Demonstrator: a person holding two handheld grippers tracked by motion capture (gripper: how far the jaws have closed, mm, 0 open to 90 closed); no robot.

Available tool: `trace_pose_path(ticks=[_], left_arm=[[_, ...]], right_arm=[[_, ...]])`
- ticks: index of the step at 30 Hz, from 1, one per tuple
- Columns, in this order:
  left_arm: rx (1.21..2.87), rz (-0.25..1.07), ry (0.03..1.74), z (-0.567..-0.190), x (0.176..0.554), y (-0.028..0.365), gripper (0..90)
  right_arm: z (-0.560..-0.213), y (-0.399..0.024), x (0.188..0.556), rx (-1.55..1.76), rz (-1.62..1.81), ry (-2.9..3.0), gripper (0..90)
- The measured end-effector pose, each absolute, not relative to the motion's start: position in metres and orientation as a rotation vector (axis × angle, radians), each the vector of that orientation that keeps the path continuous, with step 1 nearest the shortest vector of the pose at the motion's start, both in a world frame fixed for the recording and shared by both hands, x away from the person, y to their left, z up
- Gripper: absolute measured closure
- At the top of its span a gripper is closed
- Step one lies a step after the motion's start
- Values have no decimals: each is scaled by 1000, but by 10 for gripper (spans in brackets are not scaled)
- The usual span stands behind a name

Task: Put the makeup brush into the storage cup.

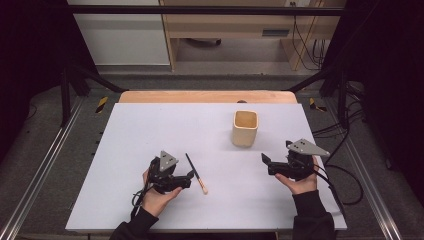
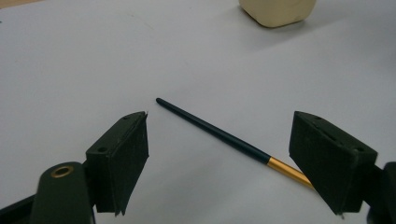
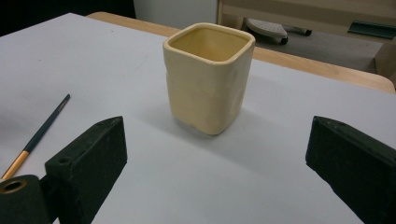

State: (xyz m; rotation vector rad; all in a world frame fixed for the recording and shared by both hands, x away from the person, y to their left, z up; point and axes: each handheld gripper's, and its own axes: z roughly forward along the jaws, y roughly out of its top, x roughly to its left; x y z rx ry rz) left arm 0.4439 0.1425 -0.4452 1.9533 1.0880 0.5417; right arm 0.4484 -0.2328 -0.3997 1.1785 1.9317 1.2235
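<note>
I work over the white table sheet (image 1: 150, 130), which covers most of the wooden table (image 1: 207, 96). The cream square cup (image 1: 245, 128) stands upright on the far right part of the sheet, mouth up and nothing visible inside. The right gripper (image 1: 265, 160) hovers near and to the right of the cup, jaws spread wide with nothing between them; in the right gripper view the cup (image 3: 208, 77) sits centred ahead of those jaws, well apart from them.

The left gripper (image 1: 190, 175) is on the near left, just beside the paintbrush (image 1: 196, 173). Its jaws are spread, and nothing is pinched. The paintbrush lies flat, dark handle end pointing far, pale tip pointing near. In the left gripper view the paintbrush (image 2: 215, 133) runs diagonally between the jaws, its gold ferrule (image 2: 285, 169) passing behind the right-hand jaw.

Procedure for the pickup, as I judge it: centre the dark handle between both pads, bring the pads down to the sheet, then close squarely across the shaft. An off-centre grip risks rolling the thin handle away.
</note>
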Motion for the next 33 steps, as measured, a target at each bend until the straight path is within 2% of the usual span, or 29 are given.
trace_pose_path(ticks=[16,33], left_arm=[[2053,490,1129,-466,453,117,295],[2078,442,1159,-475,458,108,519]], right_arm=[[-400,-232,449,1179,1222,1938,56],[-402,-232,450,1177,1218,1947,55]])
